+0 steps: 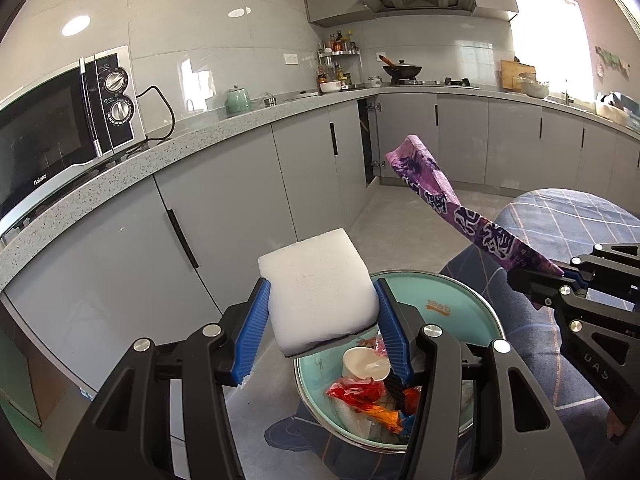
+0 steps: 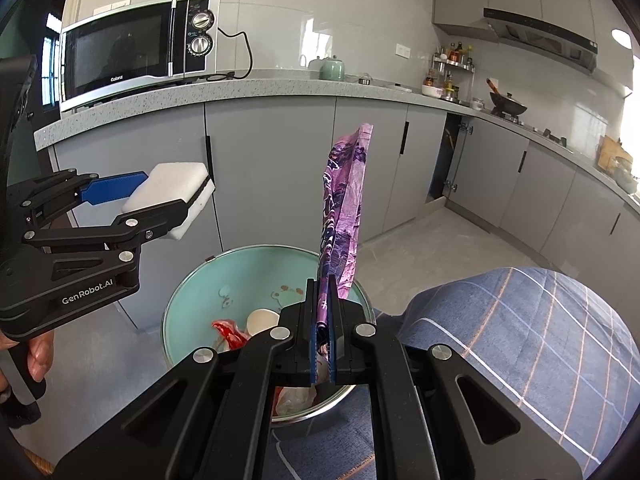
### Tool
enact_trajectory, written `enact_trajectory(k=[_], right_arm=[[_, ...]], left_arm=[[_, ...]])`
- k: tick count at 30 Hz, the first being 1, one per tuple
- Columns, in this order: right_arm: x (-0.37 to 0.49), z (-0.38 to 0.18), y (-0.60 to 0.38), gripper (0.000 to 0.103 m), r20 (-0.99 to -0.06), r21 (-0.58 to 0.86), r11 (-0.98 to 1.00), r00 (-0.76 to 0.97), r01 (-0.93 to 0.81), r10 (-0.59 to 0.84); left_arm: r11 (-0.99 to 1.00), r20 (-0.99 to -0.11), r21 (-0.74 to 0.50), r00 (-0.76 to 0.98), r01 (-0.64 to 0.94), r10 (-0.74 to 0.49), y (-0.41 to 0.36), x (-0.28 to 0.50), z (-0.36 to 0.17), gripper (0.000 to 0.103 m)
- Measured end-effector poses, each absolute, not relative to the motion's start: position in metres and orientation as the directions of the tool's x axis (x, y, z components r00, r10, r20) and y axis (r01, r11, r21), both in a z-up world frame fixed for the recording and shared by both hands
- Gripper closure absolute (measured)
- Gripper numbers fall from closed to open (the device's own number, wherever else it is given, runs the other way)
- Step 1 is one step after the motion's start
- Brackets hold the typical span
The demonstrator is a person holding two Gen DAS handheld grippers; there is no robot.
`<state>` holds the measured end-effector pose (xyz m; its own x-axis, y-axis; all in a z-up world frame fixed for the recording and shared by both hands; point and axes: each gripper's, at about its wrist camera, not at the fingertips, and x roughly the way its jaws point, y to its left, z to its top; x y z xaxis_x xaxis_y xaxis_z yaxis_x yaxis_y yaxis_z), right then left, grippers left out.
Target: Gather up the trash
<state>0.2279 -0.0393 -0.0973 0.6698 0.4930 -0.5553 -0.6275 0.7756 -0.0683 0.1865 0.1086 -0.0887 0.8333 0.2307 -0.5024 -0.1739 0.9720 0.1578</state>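
Left wrist view, left claw clamped on white sponge above teal bin, right claw pinching purple wrapper.

Bin mouth open from above, cabinet doors close behind, clothed knee crowding right rim

Bright window glare, fisheye-bent edges
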Motion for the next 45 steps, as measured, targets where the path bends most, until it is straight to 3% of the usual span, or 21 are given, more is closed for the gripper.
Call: enact_trajectory(k=[26,29,30,31,32,33,37,40,45], right_arm=[[0.228,-0.102,-0.033,0.098,-0.57,-0.085,0.758,0.655,-0.647,0.495],[0.229,-0.103,-0.033,0.098,-0.572,-0.088,0.756,0.654,-0.649,0.495],[0.229,-0.104,-0.033,0.096,-0.573,-0.088,0.754,0.653,-0.65,0.496],[0.229,-0.104,-0.034,0.087,-0.57,-0.087,0.753,0.652,-0.652,0.499],[0.228,-0.104,-0.035,0.071,-0.564,-0.09,0.756,0.659,-0.649,0.498],[0.229,-0.104,-0.038,0.068,-0.557,-0.085,0.764,0.666,-0.64,0.496],[0.231,-0.101,-0.05,0.066,-0.55,-0.059,0.786,0.677,-0.616,0.489],[0.226,-0.095,-0.061,0.055,-0.539,-0.021,0.801,0.682,-0.598,0.495],[0.202,-0.081,-0.074,0.046,-0.508,-0.009,0.819,0.708,-0.574,0.49]], left_arm=[[0.975,-0.498,0.153,0.84,-0.16,0.216,0.107,0.186,-0.091,0.049],[0.976,-0.5,0.152,0.839,-0.158,0.214,0.107,0.186,-0.091,0.045],[0.976,-0.503,0.152,0.838,-0.157,0.213,0.108,0.187,-0.092,0.04],[0.975,-0.501,0.155,0.837,-0.162,0.219,0.108,0.187,-0.092,0.031],[0.973,-0.496,0.155,0.839,-0.169,0.225,0.108,0.186,-0.092,0.028],[0.973,-0.495,0.155,0.838,-0.172,0.228,0.108,0.185,-0.092,0.025],[0.97,-0.502,0.152,0.831,-0.189,0.241,0.113,0.185,-0.091,0.022],[0.968,-0.493,0.146,0.834,-0.203,0.249,0.114,0.18,-0.088,0.011],[0.968,-0.47,0.155,0.848,-0.196,0.247,0.108,0.164,-0.081,0.008]])
